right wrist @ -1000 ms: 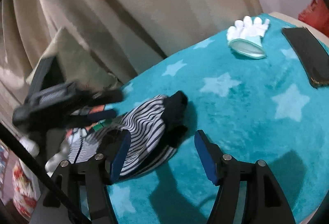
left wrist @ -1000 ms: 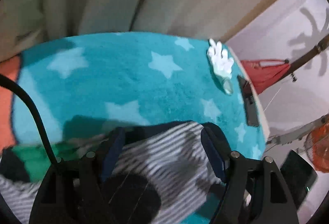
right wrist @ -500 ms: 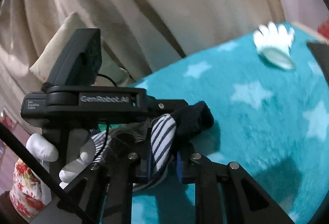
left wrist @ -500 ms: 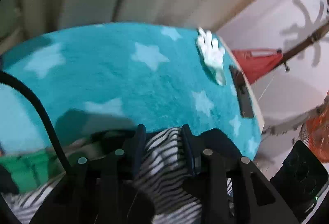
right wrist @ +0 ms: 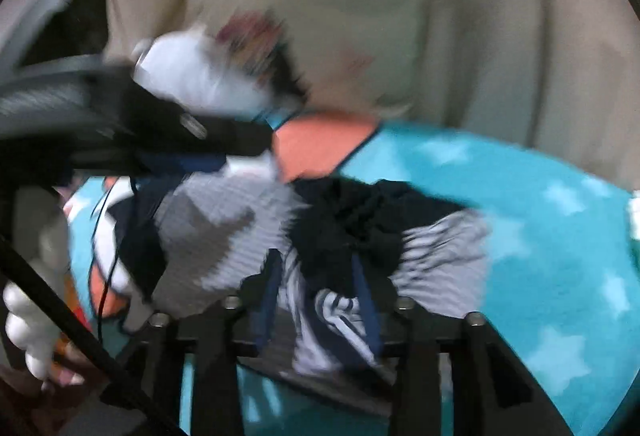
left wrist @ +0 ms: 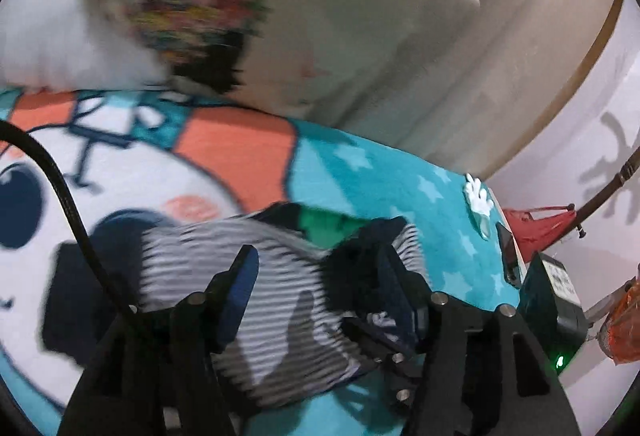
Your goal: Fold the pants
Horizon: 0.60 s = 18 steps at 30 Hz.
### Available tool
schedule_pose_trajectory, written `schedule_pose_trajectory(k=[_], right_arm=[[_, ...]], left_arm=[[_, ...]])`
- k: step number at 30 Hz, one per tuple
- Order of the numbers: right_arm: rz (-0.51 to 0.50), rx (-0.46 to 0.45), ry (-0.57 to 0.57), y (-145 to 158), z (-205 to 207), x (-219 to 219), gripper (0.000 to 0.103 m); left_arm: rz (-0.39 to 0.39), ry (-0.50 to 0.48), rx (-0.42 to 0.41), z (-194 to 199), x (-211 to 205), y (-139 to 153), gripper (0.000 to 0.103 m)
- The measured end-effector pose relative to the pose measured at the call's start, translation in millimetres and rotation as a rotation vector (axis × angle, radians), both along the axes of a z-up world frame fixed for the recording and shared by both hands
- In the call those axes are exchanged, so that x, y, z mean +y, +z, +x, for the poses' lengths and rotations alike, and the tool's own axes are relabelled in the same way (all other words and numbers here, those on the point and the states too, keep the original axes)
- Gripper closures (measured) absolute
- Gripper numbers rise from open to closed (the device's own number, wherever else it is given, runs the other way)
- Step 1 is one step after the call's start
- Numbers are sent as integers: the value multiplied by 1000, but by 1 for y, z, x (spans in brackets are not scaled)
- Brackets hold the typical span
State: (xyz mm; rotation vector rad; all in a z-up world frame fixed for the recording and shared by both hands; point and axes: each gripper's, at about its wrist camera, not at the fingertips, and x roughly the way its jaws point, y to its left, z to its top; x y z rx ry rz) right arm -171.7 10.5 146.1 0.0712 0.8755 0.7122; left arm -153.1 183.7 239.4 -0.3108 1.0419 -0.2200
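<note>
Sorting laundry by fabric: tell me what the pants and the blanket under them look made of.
Pants: soft knit, likely cotton jersey, matte; fine stripes, limp bunching, though blurred. Blanket: plush fleece, probably synthetic; fuzzy nap, printed stars.

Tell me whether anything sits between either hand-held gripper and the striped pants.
Nothing visible does. The striped pants lie on the teal blanket directly between the fingers of the left hand-held gripper, and a fold sits between those of the right hand-held gripper. Both sets of jaws are opening.
</note>
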Motion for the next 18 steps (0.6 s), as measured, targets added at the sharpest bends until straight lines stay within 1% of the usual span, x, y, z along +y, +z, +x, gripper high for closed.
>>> schedule_pose_trajectory(k=[1,2,4,5,7,8,9,10,11,14,17,18], right_arm=[[2,-8,11,4,-4,1,57],[23,-13,23,10,-8,-2,55],[97,-8,20,25,-14,-21,51],[116,-14,-4,32,-14,-30,51],[118,-35,-95,45,-11,-48,51],[107,-38,-137,48,-8,-53,52],[77,-30,-194,49,-1,-58,63],[55,-16,-225,48,6,-58,75],[47,0,-243,45,13,-55,77],[58,56,-232,30,35,-35,77],[8,122,-227,3,50,-9,77],[-14,161,-216,-9,55,-2,76]], left_arm=[[3,14,-13,-7,9,3,38],[4,27,-23,-10,17,4,35],[5,69,-46,-19,35,7,34],[5,86,-52,-21,42,7,34],[-3,126,-59,-26,60,8,34],[-13,156,-58,-27,71,6,34],[-17,175,-56,-28,79,5,34],[-20,200,-54,-29,86,4,34],[-22,218,-52,-30,92,2,34],[-37,265,-48,-37,111,1,34],[-45,309,-48,-43,127,3,34],[-51,329,-48,-45,134,2,34]])
